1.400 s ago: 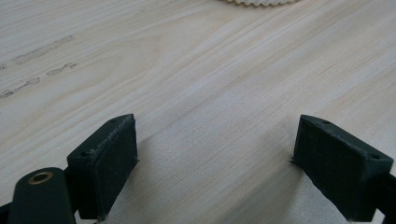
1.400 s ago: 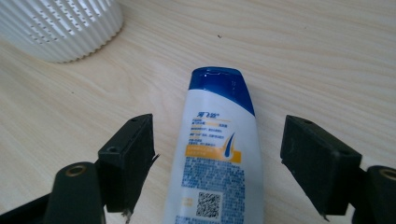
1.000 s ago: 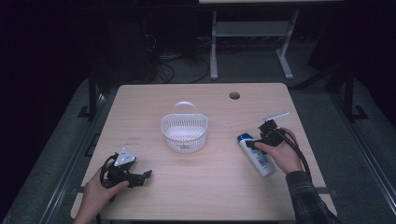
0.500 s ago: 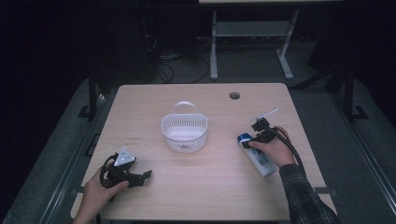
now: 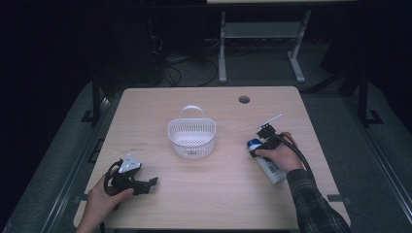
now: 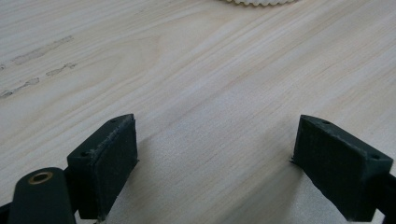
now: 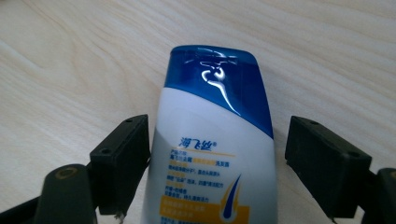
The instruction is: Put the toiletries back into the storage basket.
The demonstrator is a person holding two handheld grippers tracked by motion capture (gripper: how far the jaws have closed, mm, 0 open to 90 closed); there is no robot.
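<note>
Step in hand: the grasp of the white plastic shampoo bottle with a blue cap [image 7: 215, 140], judged as the approach before closing; the likely destination is the white perforated plastic basket with a hoop handle [image 5: 191, 136], though that is inference.
Bottle location: lying flat on the light wooden tabletop [image 5: 214, 194], at about 4 o'clock from the basket and well apart from it, cap end toward 11 o'clock, body toward 5 o'clock.
Right tongs [image 7: 217, 158]: released; in the right gripper view the jaws straddle the bottle's upper body, the left jaw touching or just beside its edge, the right jaw standing off with bare wood in the gap.
Left tongs [image 6: 215, 154]: released, nothing between the jaws, resting low over bare wood at about 7 o'clock from the basket, well apart.
Next move calls for: closing the right jaws squarely across the bottle's width before lifting; the smooth, rounded wall may slip or roll if the pinch lands off-centre.
Hidden or cut off: the bottle's lower half is cut by the bottom edge of the right gripper view and covered by the person's right hand [image 5: 277, 158] in the high view.
Hard to make out: the small label print; the basket's interior contents, if any, at this size; whether the left jaw truly touches the bottle.
</note>
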